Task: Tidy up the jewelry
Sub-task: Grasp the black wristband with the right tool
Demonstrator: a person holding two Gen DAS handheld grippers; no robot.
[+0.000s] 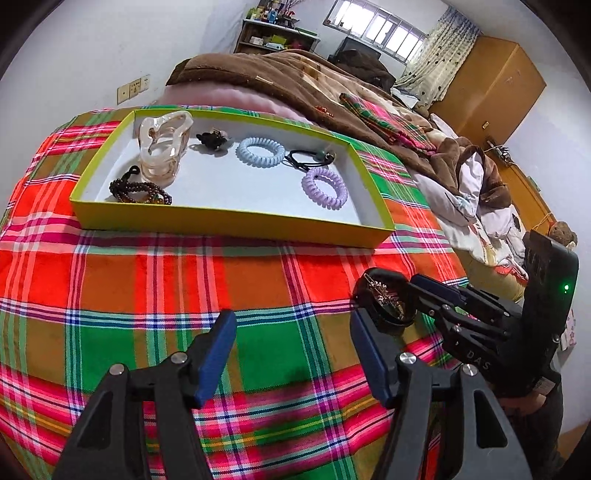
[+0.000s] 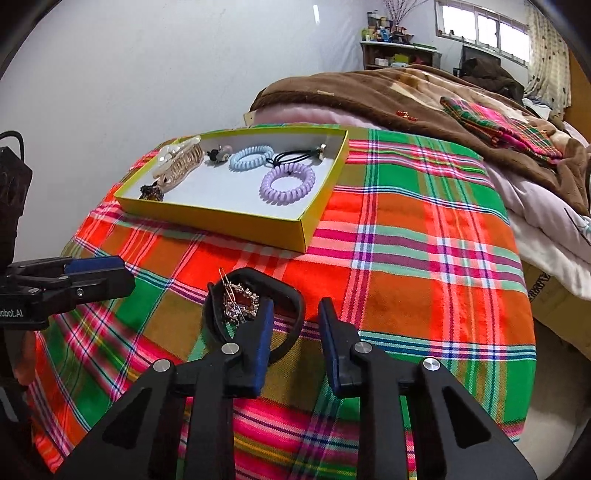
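Note:
A yellow-green box (image 1: 236, 221) (image 2: 229, 218) with a white floor lies on the plaid cloth. It holds a clear claw clip (image 1: 164, 142), a dark bead bracelet (image 1: 140, 192), a small dark clip (image 1: 214, 139), a blue coil tie (image 1: 260, 151) (image 2: 251, 157), a black elastic (image 1: 308, 158) and a purple coil tie (image 1: 325, 187) (image 2: 288, 182). A small black dish (image 2: 255, 314) (image 1: 384, 299) with a sparkly hairpin (image 2: 240, 301) sits on the cloth. My right gripper (image 2: 295, 332) is open, its left finger at the dish's rim. My left gripper (image 1: 291, 350) is open and empty.
The plaid cloth (image 1: 184, 288) covers a bed. A brown blanket (image 1: 295, 81) and a folded plaid cloth (image 1: 384, 118) lie behind the box. Rumpled bedding (image 1: 472, 192) is at the right. A wardrobe (image 1: 491, 85) and shelves (image 1: 273, 33) stand at the back.

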